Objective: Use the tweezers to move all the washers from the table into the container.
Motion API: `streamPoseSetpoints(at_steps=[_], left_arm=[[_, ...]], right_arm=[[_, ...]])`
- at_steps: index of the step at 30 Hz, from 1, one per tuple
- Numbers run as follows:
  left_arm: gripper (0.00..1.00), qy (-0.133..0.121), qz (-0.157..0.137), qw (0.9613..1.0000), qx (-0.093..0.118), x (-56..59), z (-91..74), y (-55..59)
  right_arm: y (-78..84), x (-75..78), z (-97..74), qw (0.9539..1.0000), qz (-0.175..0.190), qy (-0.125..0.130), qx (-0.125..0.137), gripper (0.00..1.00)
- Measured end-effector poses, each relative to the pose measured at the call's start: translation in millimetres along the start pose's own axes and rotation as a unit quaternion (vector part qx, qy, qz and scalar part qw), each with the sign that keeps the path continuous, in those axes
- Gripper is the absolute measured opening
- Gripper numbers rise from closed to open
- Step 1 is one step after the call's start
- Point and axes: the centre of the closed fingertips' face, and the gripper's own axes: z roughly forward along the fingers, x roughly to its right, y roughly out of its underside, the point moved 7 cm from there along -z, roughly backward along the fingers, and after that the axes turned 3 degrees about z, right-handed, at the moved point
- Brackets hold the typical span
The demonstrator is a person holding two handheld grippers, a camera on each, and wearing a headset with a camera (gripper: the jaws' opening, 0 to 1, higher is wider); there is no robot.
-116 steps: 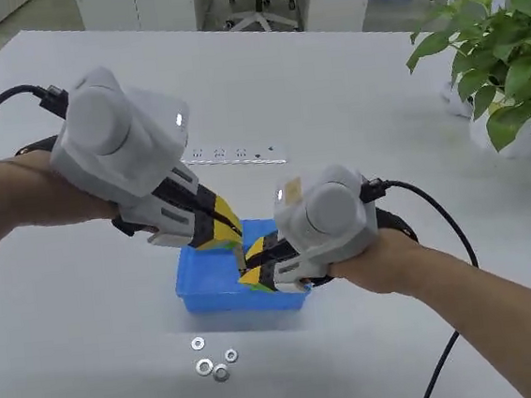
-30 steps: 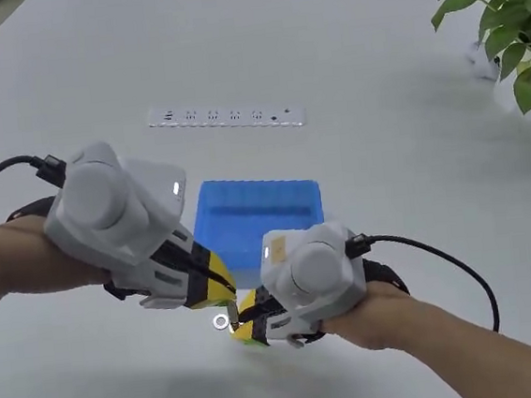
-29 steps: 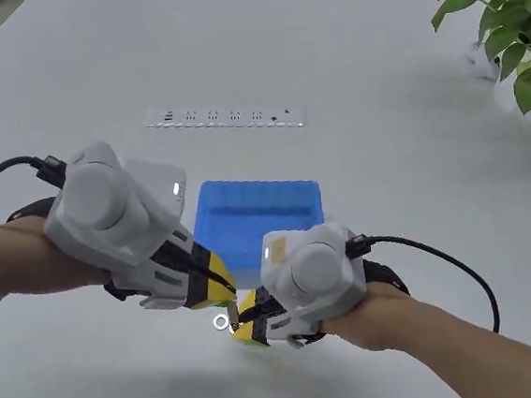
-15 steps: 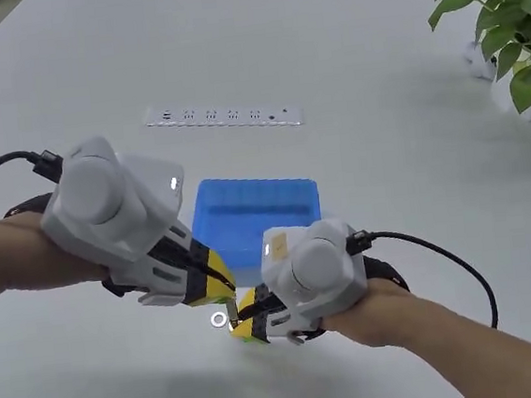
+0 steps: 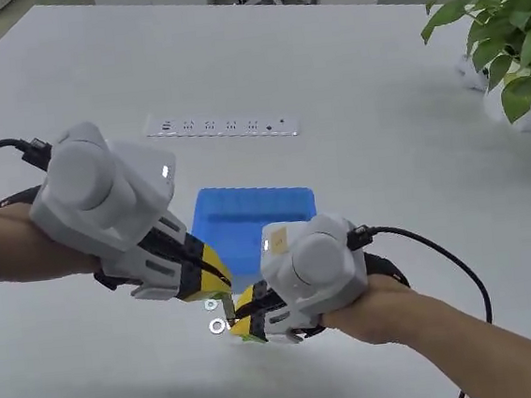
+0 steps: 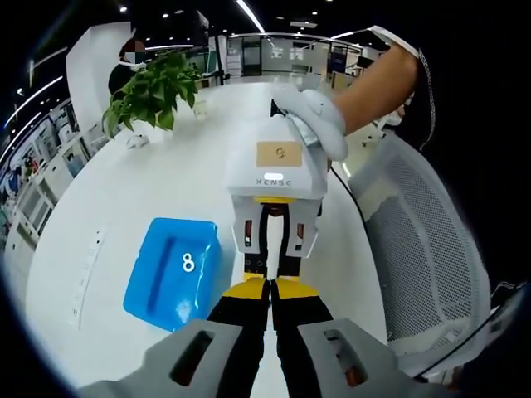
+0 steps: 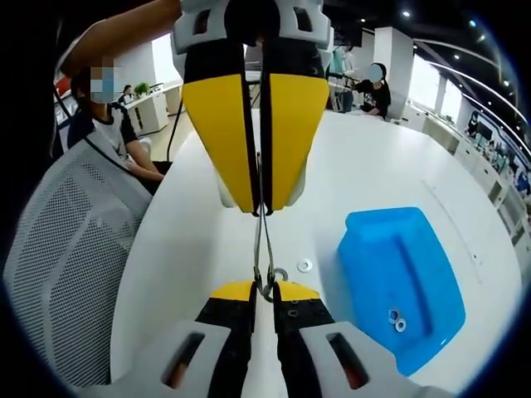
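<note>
A blue container (image 5: 249, 221) sits mid-table; in the left gripper view the container (image 6: 170, 269) holds two washers (image 6: 188, 263). Just in front of it, my left gripper (image 5: 221, 284) and right gripper (image 5: 245, 323) meet tip to tip. Thin steel tweezers (image 7: 262, 240) run between the two pairs of yellow jaws, and both grippers are shut on them. Two washers (image 5: 219, 327) lie on the table under the tips. In the right gripper view one washer (image 7: 279, 274) sits at the tweezers' end by my right gripper (image 7: 265, 292); another washer (image 7: 305, 266) lies beside it. Whether the tweezers pinch it is unclear.
A white power strip (image 5: 219, 126) lies beyond the container. A potted plant (image 5: 502, 16) stands at the far right. Cables trail from both grippers. People sit at desks in the background of the gripper views.
Since 3.9 s ago both grippers have come from over the container to the table in front of it, down at the washers. Over the last second they have barely moved.
</note>
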Motion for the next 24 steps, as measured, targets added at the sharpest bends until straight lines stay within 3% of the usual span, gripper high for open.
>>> streamPoseSetpoints(at_steps=[10, 24], left_arm=[[0.05, -0.001, 0.009, 1.0000, 0.001, -4.5, -7.6, -11.4], [0.05, -0.014, 0.027, 0.9995, 0.002, -20.2, -18.3, -28.8]], right_arm=[[-7.8, 5.2, -11.6, 1.0000, -0.003, 0.005, 0.003, 0.10], [-19.5, 24.4, -30.1, 0.9996, -0.011, 0.023, 0.011, 0.10]])
